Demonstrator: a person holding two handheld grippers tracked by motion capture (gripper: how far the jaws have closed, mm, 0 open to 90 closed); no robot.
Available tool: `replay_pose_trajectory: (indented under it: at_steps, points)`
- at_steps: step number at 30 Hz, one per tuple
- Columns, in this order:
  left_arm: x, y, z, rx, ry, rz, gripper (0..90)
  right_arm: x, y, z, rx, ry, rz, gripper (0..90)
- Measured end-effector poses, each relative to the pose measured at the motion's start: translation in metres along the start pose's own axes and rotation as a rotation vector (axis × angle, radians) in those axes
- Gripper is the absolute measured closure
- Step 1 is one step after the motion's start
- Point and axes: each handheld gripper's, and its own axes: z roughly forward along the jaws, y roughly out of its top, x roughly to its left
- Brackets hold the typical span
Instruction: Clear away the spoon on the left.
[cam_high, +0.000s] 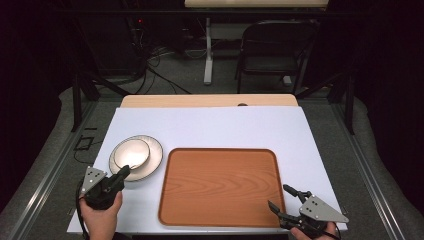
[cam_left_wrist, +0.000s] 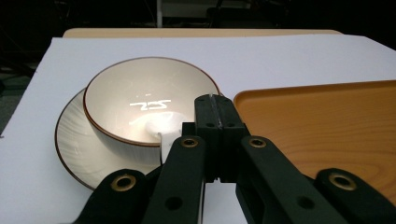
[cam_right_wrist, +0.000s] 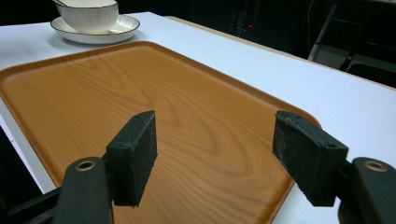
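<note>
Left hand-held gripper (cam_left_wrist: 215, 122) is clamped on the near rim of the bowl (cam_left_wrist: 140, 100) sitting on its saucer (cam_left_wrist: 77, 149), right hand-held gripper (cam_right_wrist: 215, 154) hanging open over the tray (cam_right_wrist: 140, 93).

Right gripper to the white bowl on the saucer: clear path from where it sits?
Probably yes. The right gripper, jaws open, faces the white bowl across the bare wooden tray, though the left gripper already sits at that bowl.

Wooden tray (cam_high: 220, 186), folding chair (cam_high: 272, 50)

bowl (cam_left_wrist: 135, 109) — cream, brown rim | plate (cam_left_wrist: 77, 149) — cream, ribbed, brown edge | tray (cam_high: 220, 185) — orange wood-grain
</note>
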Motion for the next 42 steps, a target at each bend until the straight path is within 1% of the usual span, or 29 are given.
replay_pose_trajectory:
  at_steps: [4,6,8,10,11,12,13,14,19,23,25,28,29,31,34,39,42]
  points:
    - [0.003,-0.005,0.002,0.021,0.005,-0.007,90.0,0.000,0.000,0.000,0.001,-0.001,-0.002,30.4]
    - [0.004,-0.006,0.002,0.029,0.009,-0.002,90.0,0.000,0.000,0.000,0.001,-0.002,-0.002,30.4]
    - [0.006,-0.007,0.003,0.036,0.022,0.000,90.0,0.000,0.000,0.000,0.001,-0.002,-0.003,30.4]
    - [0.010,-0.008,0.003,0.042,0.032,-0.007,90.0,0.000,0.000,0.000,0.001,-0.002,-0.001,30.4]
    - [0.013,-0.008,0.003,0.039,0.037,-0.012,90.0,0.000,0.000,0.000,0.001,-0.002,-0.002,30.4]
    - [0.016,-0.007,0.003,0.042,0.052,-0.007,90.0,0.000,0.000,0.000,0.001,-0.002,-0.002,30.4]
    - [0.019,-0.007,0.003,0.041,0.056,-0.007,90.0,0.000,0.000,0.000,0.000,-0.001,-0.003,30.4]
    - [0.023,-0.006,0.004,0.042,0.072,-0.005,90.0,0.000,0.000,0.000,0.001,-0.002,-0.003,30.4]
    - [0.042,-0.002,0.006,0.033,0.108,-0.039,90.0,0.000,0.000,0.000,0.002,-0.002,-0.003,30.4]
    - [0.054,0.003,0.010,0.018,0.131,-0.049,90.0,0.000,0.000,0.000,0.003,0.000,-0.003,30.4]
    - [0.059,0.005,0.013,0.014,0.142,-0.061,90.0,0.000,0.000,0.000,0.002,-0.002,-0.003,30.4]
    - [0.068,0.007,0.018,-0.001,0.142,-0.105,90.0,0.000,0.000,0.000,0.003,-0.001,-0.004,30.4]
    - [0.070,0.008,0.020,-0.001,0.141,-0.114,90.0,0.000,0.000,0.000,0.003,0.000,-0.004,30.4]
    - [0.072,0.010,0.024,-0.001,0.142,-0.124,90.0,0.000,0.000,0.000,0.003,0.000,-0.004,30.4]
    - [0.074,0.012,0.030,-0.002,0.149,-0.128,90.0,0.000,0.000,0.000,0.005,0.001,0.000,30.4]
    - [0.076,0.017,0.038,-0.021,0.139,-0.148,90.0,0.000,0.000,0.000,0.003,0.001,-0.004,30.4]
    - [0.074,0.019,0.040,-0.026,0.135,-0.155,90.0,0.000,0.000,0.000,0.004,0.001,-0.001,30.4]
